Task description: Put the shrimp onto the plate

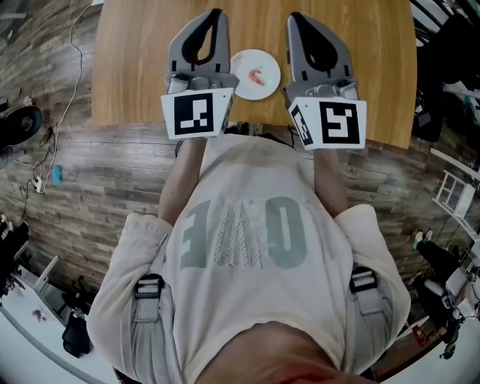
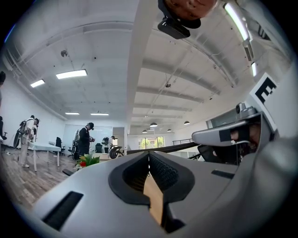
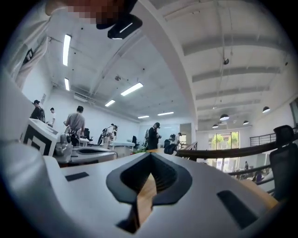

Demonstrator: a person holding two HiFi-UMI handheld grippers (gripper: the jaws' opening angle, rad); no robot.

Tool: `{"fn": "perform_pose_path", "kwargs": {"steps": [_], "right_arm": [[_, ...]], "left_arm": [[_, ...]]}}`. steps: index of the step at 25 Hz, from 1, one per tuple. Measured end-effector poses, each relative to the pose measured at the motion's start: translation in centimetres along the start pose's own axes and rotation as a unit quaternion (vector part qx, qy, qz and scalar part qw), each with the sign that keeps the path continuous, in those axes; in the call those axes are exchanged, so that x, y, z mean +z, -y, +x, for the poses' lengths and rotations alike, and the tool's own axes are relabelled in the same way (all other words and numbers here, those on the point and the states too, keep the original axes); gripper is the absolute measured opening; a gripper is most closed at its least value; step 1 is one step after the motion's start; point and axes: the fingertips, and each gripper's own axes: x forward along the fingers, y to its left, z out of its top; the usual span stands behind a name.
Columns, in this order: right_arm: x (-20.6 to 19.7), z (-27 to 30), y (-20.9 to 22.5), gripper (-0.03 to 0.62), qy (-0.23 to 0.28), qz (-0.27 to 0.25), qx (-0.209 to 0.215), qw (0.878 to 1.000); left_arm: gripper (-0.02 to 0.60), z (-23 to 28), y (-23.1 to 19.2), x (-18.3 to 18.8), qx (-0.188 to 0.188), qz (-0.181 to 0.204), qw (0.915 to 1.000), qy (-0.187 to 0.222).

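In the head view a white plate lies on the wooden table, and a small red shrimp rests on it. My left gripper is held up just left of the plate, its jaws closed with nothing between them. To the plate's right stands my right gripper, also shut and empty. Both point away from me over the table. In the left gripper view the jaws meet at their tips. The right gripper view shows its jaws closed the same way.
The table's near edge runs just past my chest. Wood floor lies to the left with cables and a dark round object. Both gripper views look level across a large room with several people and desks.
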Motion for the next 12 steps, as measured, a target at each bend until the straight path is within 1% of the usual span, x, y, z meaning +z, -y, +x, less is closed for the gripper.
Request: {"fn": "perform_pose_path", "kwargs": {"steps": [3,7,9,12], "right_arm": [[2.2,-1.4,1.2,0.018,0.039,-0.01,-0.038,0.998],[3.3,-3.1,2.4,0.018,0.069,-0.01,-0.081,0.994],[3.1,-3.7,2.8,0.018,0.074,-0.01,-0.095,0.993],[2.1,-4.2,3.0,0.018,0.065,-0.005,-0.108,0.992]], "left_arm": [[0.009,0.4,0.0,0.9,-0.004,0.008,0.9999,0.014],[0.009,0.5,0.6,2.0,-0.01,0.01,0.9996,0.025],[0.01,0.7,1.1,2.7,-0.016,0.023,0.999,0.036],[0.009,0.8,1.8,3.4,-0.024,0.043,0.9977,0.046]]}}
